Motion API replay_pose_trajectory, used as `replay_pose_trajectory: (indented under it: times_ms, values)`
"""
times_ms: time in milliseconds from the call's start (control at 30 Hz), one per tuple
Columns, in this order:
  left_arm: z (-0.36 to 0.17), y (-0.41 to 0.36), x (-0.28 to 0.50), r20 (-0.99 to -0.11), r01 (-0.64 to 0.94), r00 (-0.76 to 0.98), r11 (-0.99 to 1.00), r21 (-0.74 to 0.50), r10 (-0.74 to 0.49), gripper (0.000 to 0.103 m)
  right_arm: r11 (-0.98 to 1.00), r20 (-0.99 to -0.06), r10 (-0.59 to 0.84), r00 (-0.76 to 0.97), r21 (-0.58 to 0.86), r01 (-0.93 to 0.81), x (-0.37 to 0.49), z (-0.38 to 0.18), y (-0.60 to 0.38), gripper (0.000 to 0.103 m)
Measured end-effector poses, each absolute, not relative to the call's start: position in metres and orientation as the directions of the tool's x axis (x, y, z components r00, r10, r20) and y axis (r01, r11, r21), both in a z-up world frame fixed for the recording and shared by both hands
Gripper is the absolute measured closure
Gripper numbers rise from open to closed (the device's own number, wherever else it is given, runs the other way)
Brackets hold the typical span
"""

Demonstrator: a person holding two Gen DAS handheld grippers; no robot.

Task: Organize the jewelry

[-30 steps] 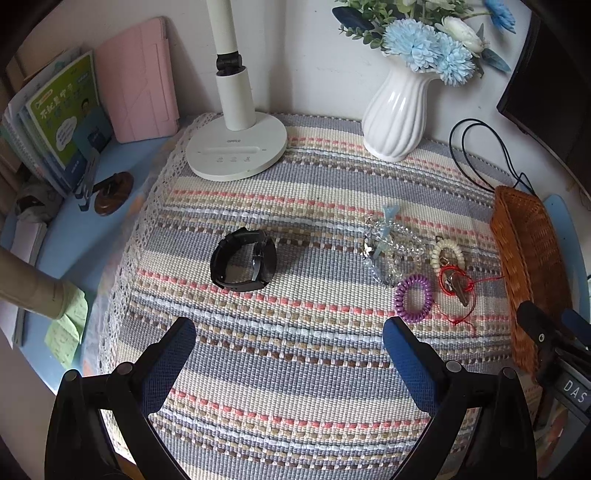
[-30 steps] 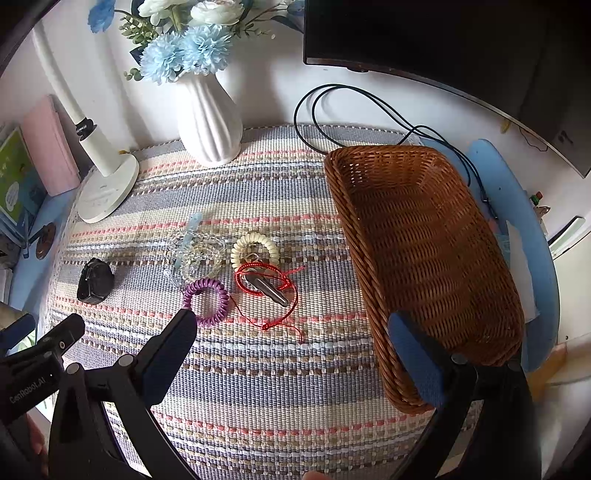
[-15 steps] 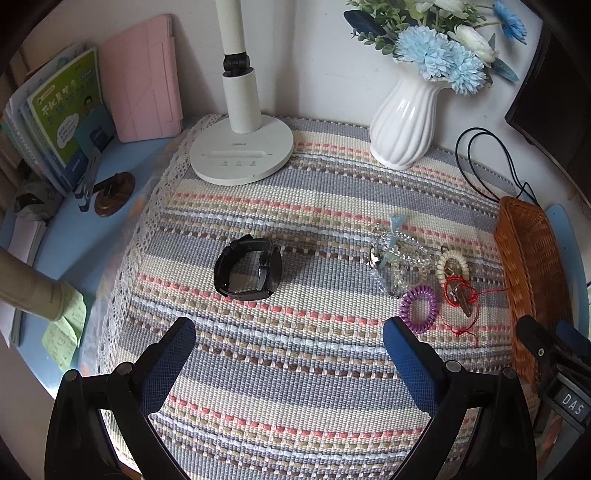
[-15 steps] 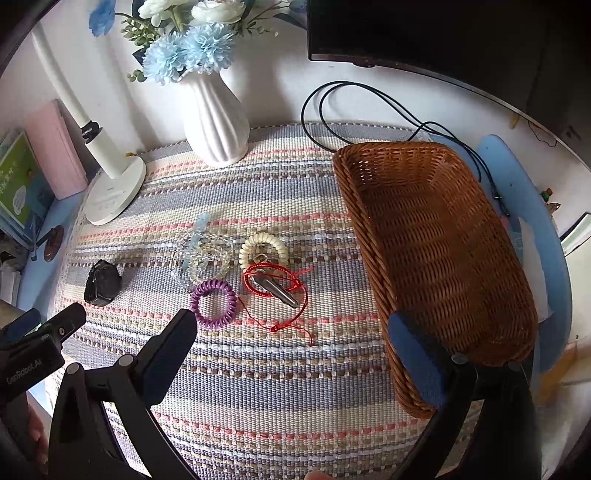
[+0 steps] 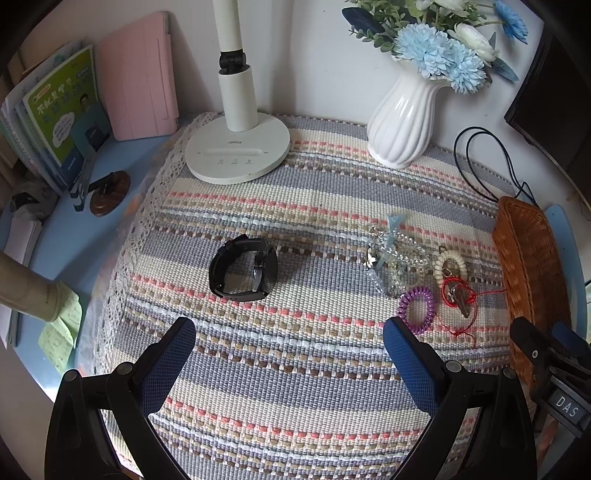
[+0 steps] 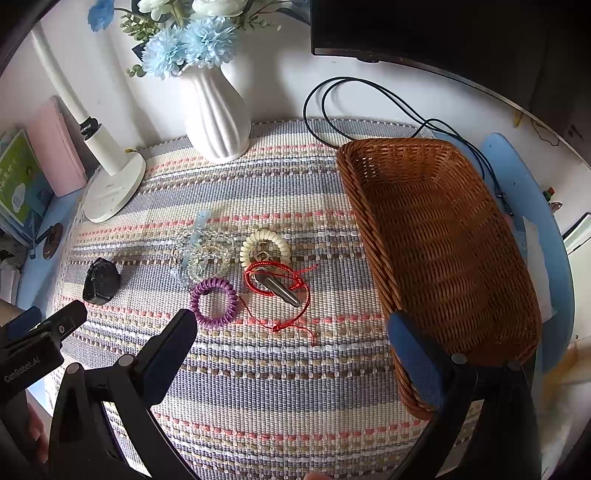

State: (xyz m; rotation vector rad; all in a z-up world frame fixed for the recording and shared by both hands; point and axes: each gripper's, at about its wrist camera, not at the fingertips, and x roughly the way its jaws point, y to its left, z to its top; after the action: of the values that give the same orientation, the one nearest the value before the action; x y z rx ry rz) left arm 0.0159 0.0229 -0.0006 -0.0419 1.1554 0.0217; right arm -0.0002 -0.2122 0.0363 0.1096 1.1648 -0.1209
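Both views have pulled back slightly — left gripper point(image 5: 290, 341) and right gripper point(image 6: 291, 332) released, empty; black watch point(image 5: 243, 271) lies buckled on the striped mat point(image 5: 295, 369).

A home desk: lamp point(image 5: 238, 147), flower vase point(image 5: 404, 122), books point(image 5: 55, 122) and monitor point(image 6: 424, 29).

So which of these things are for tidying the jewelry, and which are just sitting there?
For the job:
black watch
clear bead bracelet
cream coil band
purple coil band
red cord bracelet
wicker basket, with nothing in it yet
left gripper and right gripper, both open

Just lying about:
lamp
vase of flowers
black cable
books
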Motion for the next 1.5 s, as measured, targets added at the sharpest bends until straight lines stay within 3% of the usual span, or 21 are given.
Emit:
replay_pose_trajectory:
  times_ms: [1500]
  values:
    - [-0.004,0.029,0.011,-0.924,-0.045,0.381,0.998,-0.035,-0.016,0.002,0.989,-0.924,0.014,0.382,0.069,0.130,-0.005,0.032,-0.208,0.000]
